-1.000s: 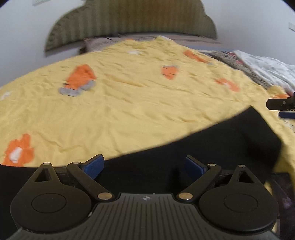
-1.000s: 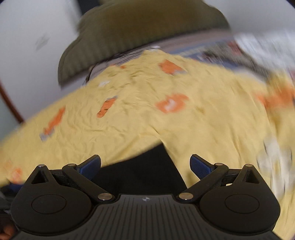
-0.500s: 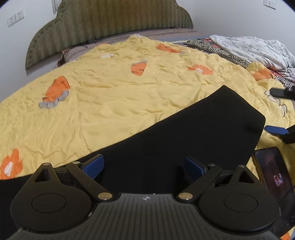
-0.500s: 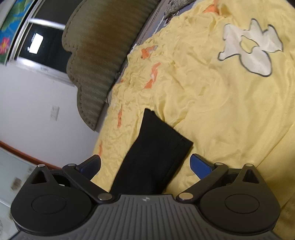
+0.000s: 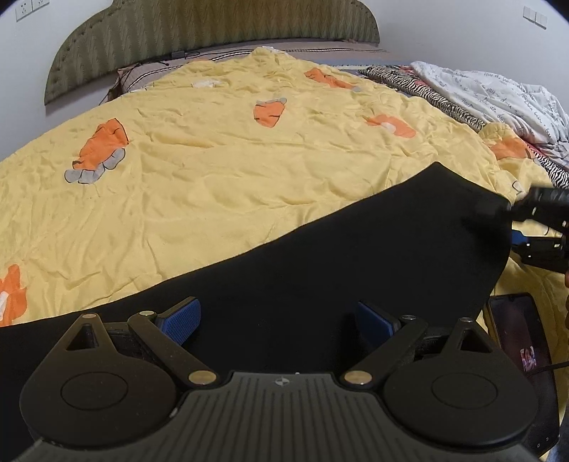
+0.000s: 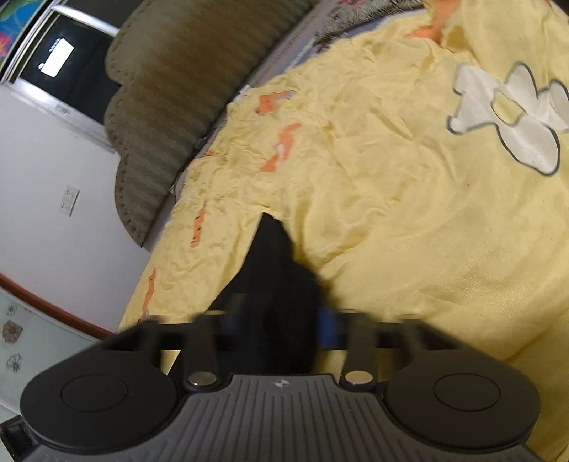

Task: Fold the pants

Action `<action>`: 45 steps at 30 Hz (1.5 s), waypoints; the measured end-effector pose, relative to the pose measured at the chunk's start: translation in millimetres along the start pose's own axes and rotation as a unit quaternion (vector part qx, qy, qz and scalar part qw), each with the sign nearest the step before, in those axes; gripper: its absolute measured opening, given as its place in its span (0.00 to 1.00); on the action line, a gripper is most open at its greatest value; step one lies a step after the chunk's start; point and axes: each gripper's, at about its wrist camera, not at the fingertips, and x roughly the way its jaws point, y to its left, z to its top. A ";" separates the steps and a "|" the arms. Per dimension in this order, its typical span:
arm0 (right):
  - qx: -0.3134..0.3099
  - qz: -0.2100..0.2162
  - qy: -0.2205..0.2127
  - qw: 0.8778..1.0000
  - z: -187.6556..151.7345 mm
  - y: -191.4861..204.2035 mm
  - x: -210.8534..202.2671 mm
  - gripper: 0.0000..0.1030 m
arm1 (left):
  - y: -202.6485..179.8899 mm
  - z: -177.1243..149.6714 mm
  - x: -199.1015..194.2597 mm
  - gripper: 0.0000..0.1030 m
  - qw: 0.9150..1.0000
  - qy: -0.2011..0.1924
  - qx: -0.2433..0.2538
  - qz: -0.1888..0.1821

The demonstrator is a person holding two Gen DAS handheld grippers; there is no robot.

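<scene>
Black pants (image 5: 338, 256) lie flat across the near side of a yellow bedspread (image 5: 213, 170). My left gripper (image 5: 279, 320) hovers just above the pants with its blue pads wide apart and nothing between them. My right gripper (image 6: 284, 327) is blurred; its fingers have drawn in around the end of the pants (image 6: 274, 270). In the left wrist view the right gripper (image 5: 512, 222) sits at the pants' far right end, one finger over the cloth and one under it.
A dark phone (image 5: 515, 330) lies on the bedspread right of the pants. A white quilt (image 5: 498, 96) and a zebra-print cloth (image 5: 426, 89) are heaped at the far right. A green padded headboard (image 5: 213, 32) stands at the back.
My right gripper's fingers have come together from wide open onto the end of the pants. The left gripper has stayed open over the pants while its view tilted slightly.
</scene>
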 end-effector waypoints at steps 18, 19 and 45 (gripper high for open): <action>-0.499 -0.133 -0.040 0.855 -98.9 140.0 0.3 0.14 | 12.9 55.0 47.9 0.94 0.932 0.049 -0.230 -0.275; -0.511 -0.132 -0.039 0.849 -104.0 142.8 0.0 0.14 | 8.4 58.0 53.3 0.95 0.927 0.054 -0.234 -0.287; -0.587 -0.120 -0.041 0.799 -168.1 179.7 2.4 0.13 | 19.3 39.4 5.3 0.06 0.959 0.008 -0.195 -0.204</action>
